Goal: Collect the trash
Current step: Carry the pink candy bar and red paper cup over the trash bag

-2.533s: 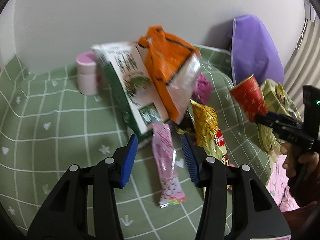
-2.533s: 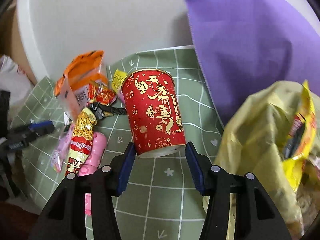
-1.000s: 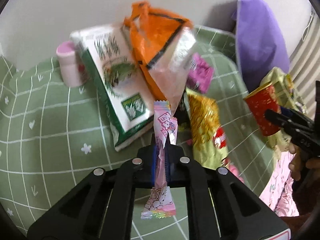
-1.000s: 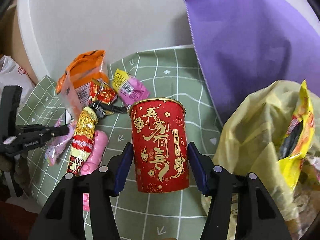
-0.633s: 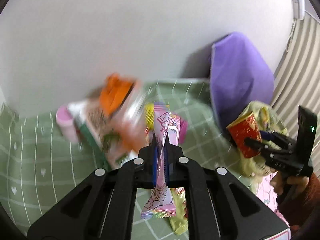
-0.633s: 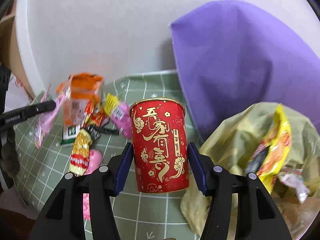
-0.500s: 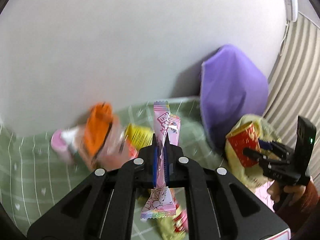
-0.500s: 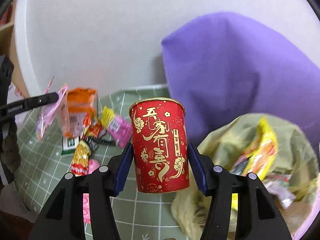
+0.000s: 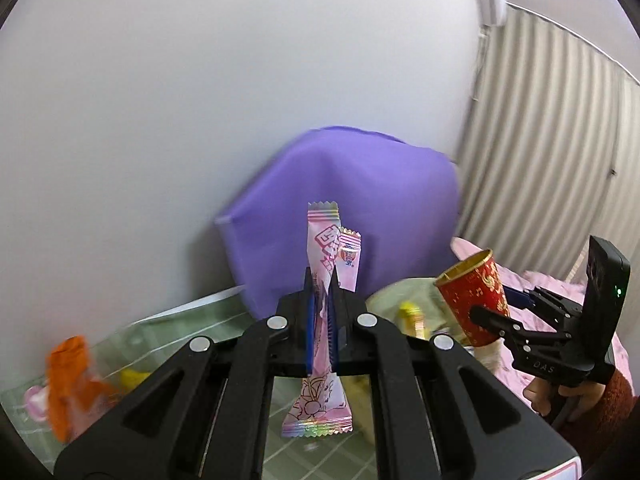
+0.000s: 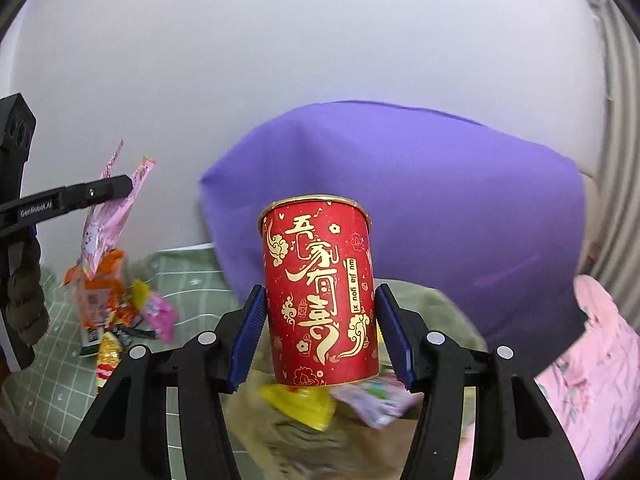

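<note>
Claws: two, both raised since earlier. Left claw [image 9: 320,316] pinches one pink foil wrapper [image 9: 320,384]; right claw [image 10: 320,330] grips one red gold-lettered paper cup [image 10: 320,292].

Red cup [image 10: 320,300] gold script; pink wrapper [image 9: 320,320]; purple cloth [image 10: 420,208]; green white-grid tablecloth [image 10: 60,380].

Left wrist view: sat just behind the left gripper [image 9: 321,312], looked forward and slightly down toward a purple fabric cushion [image 9: 360,208] against the pale wall.
Right wrist view: sat close behind the right gripper [image 10: 322,334], faced the same purple cushion [image 10: 440,200].
Shared: both saw the green checked tablecloth [image 9: 208,316] [image 10: 56,380], and each gripper appeared in the other's view.
</note>
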Motion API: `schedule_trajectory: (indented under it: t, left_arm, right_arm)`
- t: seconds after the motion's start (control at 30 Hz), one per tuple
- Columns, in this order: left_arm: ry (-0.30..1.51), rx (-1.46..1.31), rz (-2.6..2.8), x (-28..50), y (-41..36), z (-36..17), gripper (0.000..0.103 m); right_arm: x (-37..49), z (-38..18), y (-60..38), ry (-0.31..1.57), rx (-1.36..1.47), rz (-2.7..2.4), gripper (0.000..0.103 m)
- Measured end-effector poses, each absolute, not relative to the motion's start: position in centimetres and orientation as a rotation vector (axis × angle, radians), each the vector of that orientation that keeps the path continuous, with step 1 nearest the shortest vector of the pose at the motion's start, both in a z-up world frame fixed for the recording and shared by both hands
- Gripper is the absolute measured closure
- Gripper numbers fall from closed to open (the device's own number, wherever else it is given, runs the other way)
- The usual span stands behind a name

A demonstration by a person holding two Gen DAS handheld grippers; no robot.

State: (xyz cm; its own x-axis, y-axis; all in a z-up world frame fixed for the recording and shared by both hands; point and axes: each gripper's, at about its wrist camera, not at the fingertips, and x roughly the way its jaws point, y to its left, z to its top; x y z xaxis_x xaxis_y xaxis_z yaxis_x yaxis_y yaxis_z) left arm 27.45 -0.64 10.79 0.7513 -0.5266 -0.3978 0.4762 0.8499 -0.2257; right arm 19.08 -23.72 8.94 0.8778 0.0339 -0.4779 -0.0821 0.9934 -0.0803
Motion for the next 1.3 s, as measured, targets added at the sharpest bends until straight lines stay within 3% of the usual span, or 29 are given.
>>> schedule_trajectory:
  t: [0.47, 0.7, 0.87, 1.3]
  left_arm:
    - [0.562, -0.138, -0.842, 30.3, -13.5, 8.7, 0.098]
    - [0.749, -0.009, -0.787, 33.4, -18.6, 2.1, 0.098]
    - [0.851, 0.075, -0.731, 35.2, -18.5, -1.4, 0.098]
    - [0.854, 0.040, -0.768, 35.1, -16.1, -1.0, 0.098]
  right_arm:
    - [16.5, 9.7, -32.7, 0.488, -0.015, -0.120, 0.050]
    - [18.2, 8.2, -33.7, 0.542, 0.002, -0.065, 0.050]
    - [21.4, 4.6, -32.9, 0.646, -0.014, 0.022, 0.050]
    - [25.0, 1.0, -31.4, 0.747, -0.086, 0.019, 0.050]
